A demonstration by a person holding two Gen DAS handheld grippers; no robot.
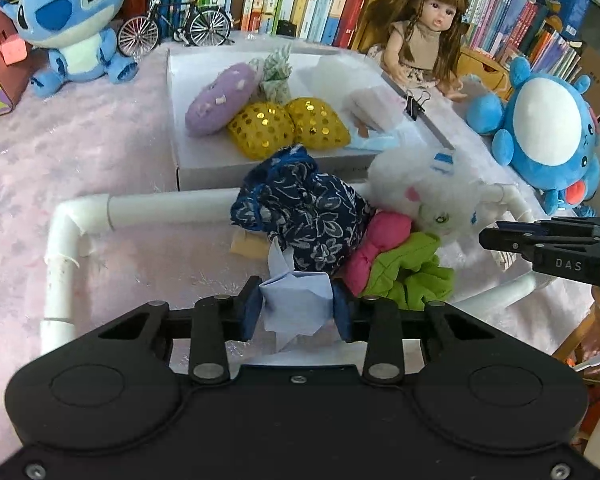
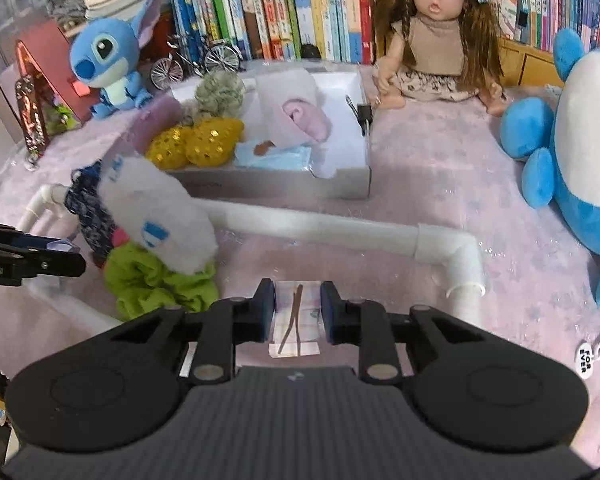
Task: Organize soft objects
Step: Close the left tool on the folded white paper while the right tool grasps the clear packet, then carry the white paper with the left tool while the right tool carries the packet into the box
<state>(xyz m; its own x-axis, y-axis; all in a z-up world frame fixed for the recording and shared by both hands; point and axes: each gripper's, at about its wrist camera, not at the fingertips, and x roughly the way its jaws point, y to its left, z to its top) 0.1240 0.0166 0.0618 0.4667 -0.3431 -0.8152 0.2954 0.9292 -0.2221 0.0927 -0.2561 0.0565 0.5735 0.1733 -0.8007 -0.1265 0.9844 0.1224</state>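
Left gripper (image 1: 296, 308): clenched on a pale blue folded-paper figure (image 1: 296, 300), both pads pressing its sides. It sits at the near edge of the white plastic pipe frame (image 1: 168, 204), just in front of the pile.

Right gripper (image 2: 296, 308): clamped on a small flat folded packet, pale pink and white with a brown strap across it (image 2: 296, 320). I cannot tell what the packet is. It is inside the pipe frame on the right side, over the pink fuzzy cloth (image 2: 440, 160).

Pile left in the frame: navy floral fabric pouch (image 1: 312, 216), magenta fabric bow (image 1: 376, 248), lime green scrunched cloth (image 1: 412, 276), fluffy white plush toy with blue striped patch (image 1: 432, 188). They touch and overlap one another.

Goal, as I read it: the shallow white cardboard box (image 1: 172, 92) just beyond the far pipe. Already in it: lavender plush doughnut (image 1: 220, 100), two gold sequinned cushions (image 1: 288, 126), a light blue face mask (image 2: 276, 158), other pale soft items I cannot name.

Step in hand, my judgement: both tools loaded, transfer to box pending. Roughly half sorted.

Next move calls for: lift each load above the pile and far pipe, carry forward, let go over bare box floor at right. Paper figure is fragile; keep squeeze light. Left path passes the navy pouch closely, so risk of dragging it.
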